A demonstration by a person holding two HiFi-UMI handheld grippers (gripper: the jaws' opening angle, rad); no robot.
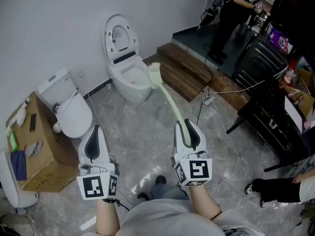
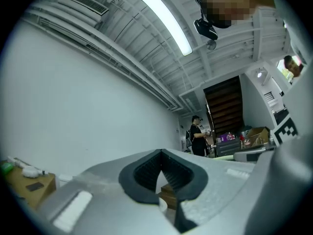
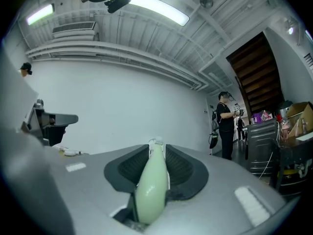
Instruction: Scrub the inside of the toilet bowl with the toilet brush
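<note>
No legible text, brand, number or sign. Purple pack well beyond the right gripper: print unreadable.

White wall runs along far L; floor is grey marbled tile. Far centre-R: wooden steps up to a darker raised level. Cardboard box near L by the wall, small bits on top. Black cabinet far R, w/ a person standing just beside it. White cable trails over floor from power strip nr the steps. Overhead: white ribbed ceiling w/ long strip light; dark wood stair far R.
</note>
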